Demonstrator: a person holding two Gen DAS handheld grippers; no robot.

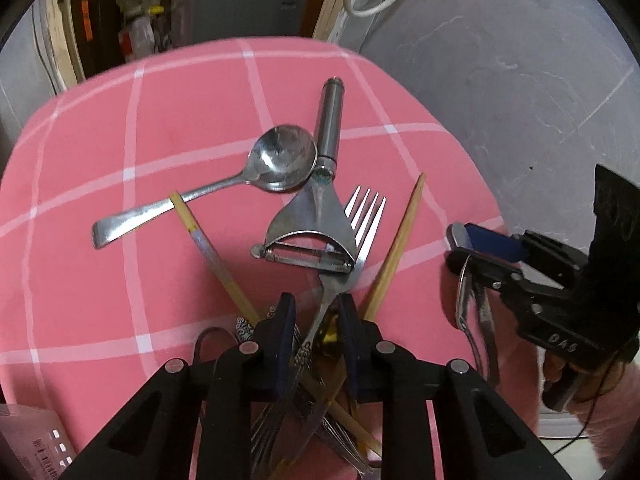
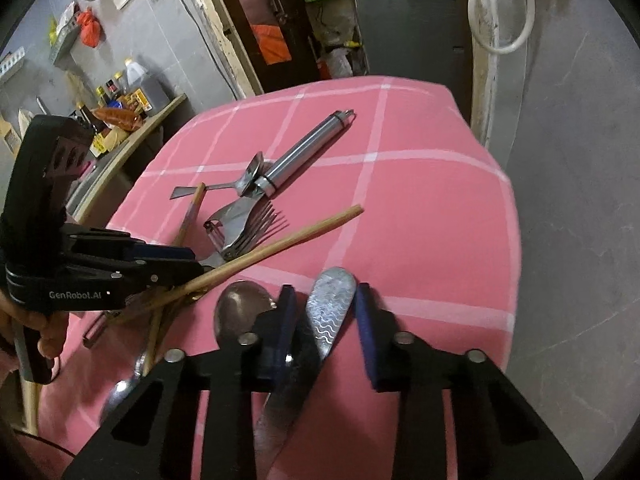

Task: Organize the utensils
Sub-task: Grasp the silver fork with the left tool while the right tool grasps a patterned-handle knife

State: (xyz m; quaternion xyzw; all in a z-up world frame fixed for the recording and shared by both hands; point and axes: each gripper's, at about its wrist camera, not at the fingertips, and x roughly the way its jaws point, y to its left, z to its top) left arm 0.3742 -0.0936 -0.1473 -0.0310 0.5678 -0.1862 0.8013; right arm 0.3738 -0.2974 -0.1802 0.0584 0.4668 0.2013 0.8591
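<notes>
The left gripper [image 1: 316, 316] pinches the fork [image 1: 360, 232] by its neck, peeler [image 1: 312, 236] and spoon [image 1: 280, 160] just beyond. The right gripper [image 2: 326, 304], nearly pressed together, straddles an engraved handle [image 2: 332, 304]; whether it grips, I cannot tell. Chopsticks [image 2: 280, 246] lie between them.

Left wrist view: fork [image 1: 356, 240] handle passes behind left gripper [image 1: 316, 312]; lower part hidden. Utensil pile [image 1: 304, 432] under gripper body: count and types unclear. Peeler [image 1: 308, 236] covers fork neck. Right wrist view: patterned handle [image 2: 330, 312] btwn right gripper [image 2: 326, 300] fingers; its working end is blurred, hidden below. Shelf bottles [image 2: 132, 88] too small to read.
</notes>
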